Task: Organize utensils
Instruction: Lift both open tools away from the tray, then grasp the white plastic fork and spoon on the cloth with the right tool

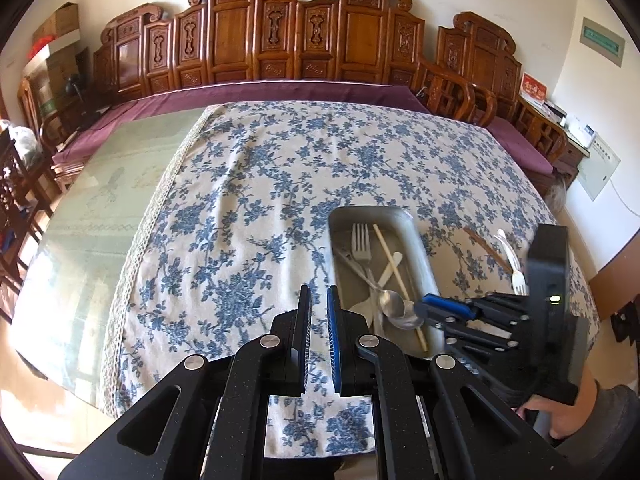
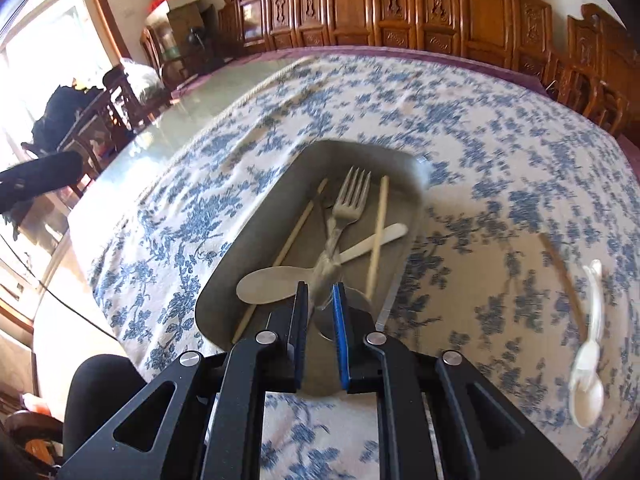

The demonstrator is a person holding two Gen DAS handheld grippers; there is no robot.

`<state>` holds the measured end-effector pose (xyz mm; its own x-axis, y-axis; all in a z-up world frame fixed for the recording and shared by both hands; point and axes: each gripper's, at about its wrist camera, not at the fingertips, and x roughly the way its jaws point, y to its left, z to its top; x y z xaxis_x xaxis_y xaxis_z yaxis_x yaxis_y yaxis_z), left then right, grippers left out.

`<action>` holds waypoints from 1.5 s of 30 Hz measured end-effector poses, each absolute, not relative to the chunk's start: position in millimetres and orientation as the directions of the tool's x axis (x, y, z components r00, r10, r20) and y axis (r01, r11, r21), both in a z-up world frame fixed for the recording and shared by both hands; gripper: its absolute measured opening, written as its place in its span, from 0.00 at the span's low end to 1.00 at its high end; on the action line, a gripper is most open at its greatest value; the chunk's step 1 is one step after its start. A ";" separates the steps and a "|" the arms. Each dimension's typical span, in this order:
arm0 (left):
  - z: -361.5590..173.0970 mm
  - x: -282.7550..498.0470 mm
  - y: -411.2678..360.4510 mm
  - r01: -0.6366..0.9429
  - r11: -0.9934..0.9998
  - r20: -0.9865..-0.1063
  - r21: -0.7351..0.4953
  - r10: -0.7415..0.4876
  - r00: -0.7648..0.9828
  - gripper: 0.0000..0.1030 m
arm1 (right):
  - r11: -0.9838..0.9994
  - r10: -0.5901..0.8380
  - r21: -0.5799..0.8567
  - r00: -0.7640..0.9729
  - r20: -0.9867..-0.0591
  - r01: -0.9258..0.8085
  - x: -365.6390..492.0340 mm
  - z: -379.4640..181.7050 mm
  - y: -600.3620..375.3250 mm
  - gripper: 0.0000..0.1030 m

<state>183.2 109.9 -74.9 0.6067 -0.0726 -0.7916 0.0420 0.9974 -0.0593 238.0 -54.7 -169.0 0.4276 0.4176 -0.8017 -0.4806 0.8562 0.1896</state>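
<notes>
A metal tray (image 1: 420, 240) (image 2: 248, 240) on the floral tablecloth holds a metal fork (image 1: 362, 244) (image 2: 352, 200), pale chopsticks (image 1: 390, 256) (image 2: 378, 232), a white plastic spoon (image 2: 372, 244) and a metal spoon (image 1: 400, 310) (image 2: 360, 308). My right gripper (image 2: 320, 292) (image 1: 424, 308) hovers over the tray's near end. Its jaws are slightly apart, the metal spoon's handle lies below the gap, and the pads do not press on it. My left gripper (image 1: 319, 296) is shut on nothing, above the cloth just left of the tray.
On the cloth right of the tray lie a brown chopstick (image 1: 486, 248) (image 2: 564, 280) and white plastic cutlery (image 1: 512, 256) (image 2: 588, 372). A bare green tabletop (image 1: 100, 200) extends left of the cloth. Carved wooden benches line the far side. A person's hand (image 1: 560, 412) holds the right gripper.
</notes>
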 end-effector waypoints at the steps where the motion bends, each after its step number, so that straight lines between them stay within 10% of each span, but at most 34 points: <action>1: -74.0 182.9 105.8 0.048 0.997 -0.790 -0.060 -0.076 0.608 0.06 | 0.858 0.421 0.190 0.440 -0.793 -0.478 234.7 -162.7 -63.3 0.15; 15: -59.2 179.3 46.2 0.126 0.990 -0.766 -0.068 -0.133 0.629 0.09 | 0.889 0.394 0.144 0.568 -0.722 -0.434 196.3 -103.5 -156.6 0.15; 34: -39.6 156.8 0.8 0.147 0.988 -0.721 -0.052 -0.139 0.679 0.76 | 0.946 0.298 0.121 0.655 -0.695 -0.302 170.1 -86.0 -247.7 0.21; 45: -40.8 151.8 -23.1 0.167 0.985 -0.724 -0.049 -0.151 0.673 0.76 | 0.958 0.264 0.109 0.663 -0.701 -0.267 169.3 -86.7 -276.1 0.29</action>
